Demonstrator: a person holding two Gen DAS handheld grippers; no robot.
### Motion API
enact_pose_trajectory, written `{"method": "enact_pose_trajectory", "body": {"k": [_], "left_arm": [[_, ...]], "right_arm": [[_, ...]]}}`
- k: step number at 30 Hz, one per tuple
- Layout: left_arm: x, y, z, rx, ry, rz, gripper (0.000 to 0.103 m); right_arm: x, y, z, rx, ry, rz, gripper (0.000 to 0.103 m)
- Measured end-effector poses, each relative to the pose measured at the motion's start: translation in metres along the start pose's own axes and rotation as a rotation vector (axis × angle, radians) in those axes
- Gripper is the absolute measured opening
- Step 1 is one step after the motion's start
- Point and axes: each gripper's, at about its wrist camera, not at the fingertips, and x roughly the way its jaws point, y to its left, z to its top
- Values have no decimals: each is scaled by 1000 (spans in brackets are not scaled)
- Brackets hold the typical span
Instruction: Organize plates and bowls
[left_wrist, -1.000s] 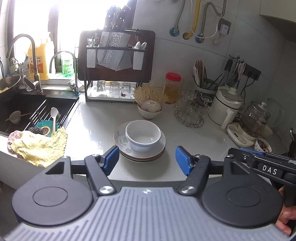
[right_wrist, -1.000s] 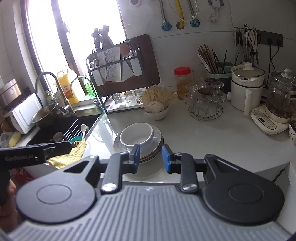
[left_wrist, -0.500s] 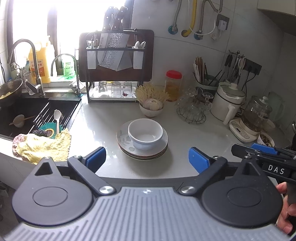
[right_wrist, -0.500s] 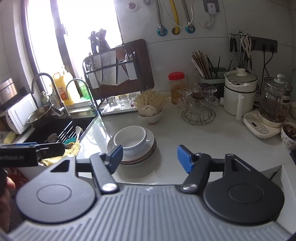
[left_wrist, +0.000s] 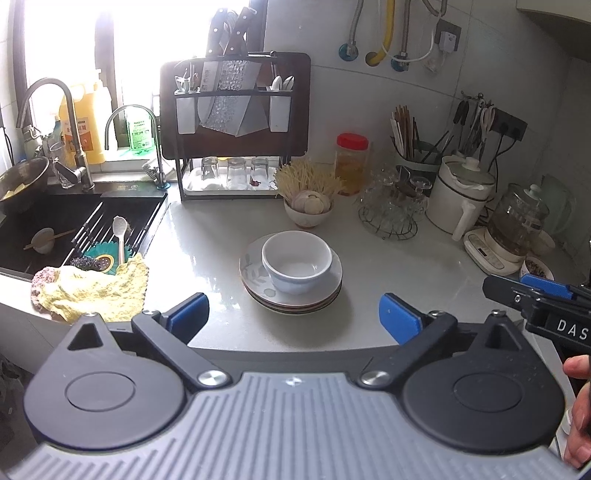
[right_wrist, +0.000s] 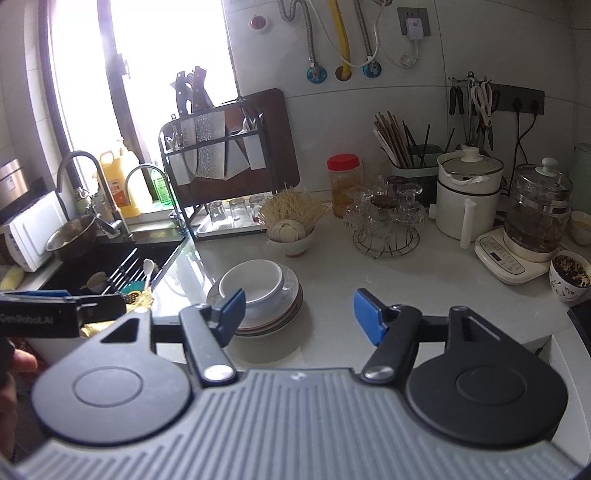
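White counter (left_wrist: 207, 236) carries a stack of plates (left_wrist: 291, 291) with 1 white bowl (left_wrist: 297, 260) on top, sink (left_wrist: 74, 218) left of it; left gripper (left_wrist: 293, 314) and right gripper (right_wrist: 299, 314) spread wide, holding nothing, just short of the stack.

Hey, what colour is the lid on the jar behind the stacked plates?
Red. The jar's lid shows best in the left wrist view.

Pale glossy counter (left_wrist: 207, 240) carries a stack of plates (left_wrist: 291, 291), garlic bowl (left_wrist: 308, 212), wire glass rack (left_wrist: 389, 214), white pot (left_wrist: 460, 199), kettle base (left_wrist: 491, 254), yellow cloth (left_wrist: 96, 290) at sink edge.
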Motion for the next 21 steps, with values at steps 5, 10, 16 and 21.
{"method": "enact_pose_trajectory", "body": {"k": [5, 10, 16, 21], "left_arm": [[-5, -1, -1, 5, -9, -4, 101], [-11, 2, -4, -6, -12, 3, 101], [-13, 1, -4, 7, -8, 7, 101], [-14, -1, -5, 12, -13, -5, 101]], "right_arm": [[-2, 0, 0, -4, -13, -10, 93], [-2, 2, -2, 3, -13, -17, 103], [-4, 4, -6, 14, -9, -14, 103], [-8, 4, -8, 11, -11, -12, 103]]}}
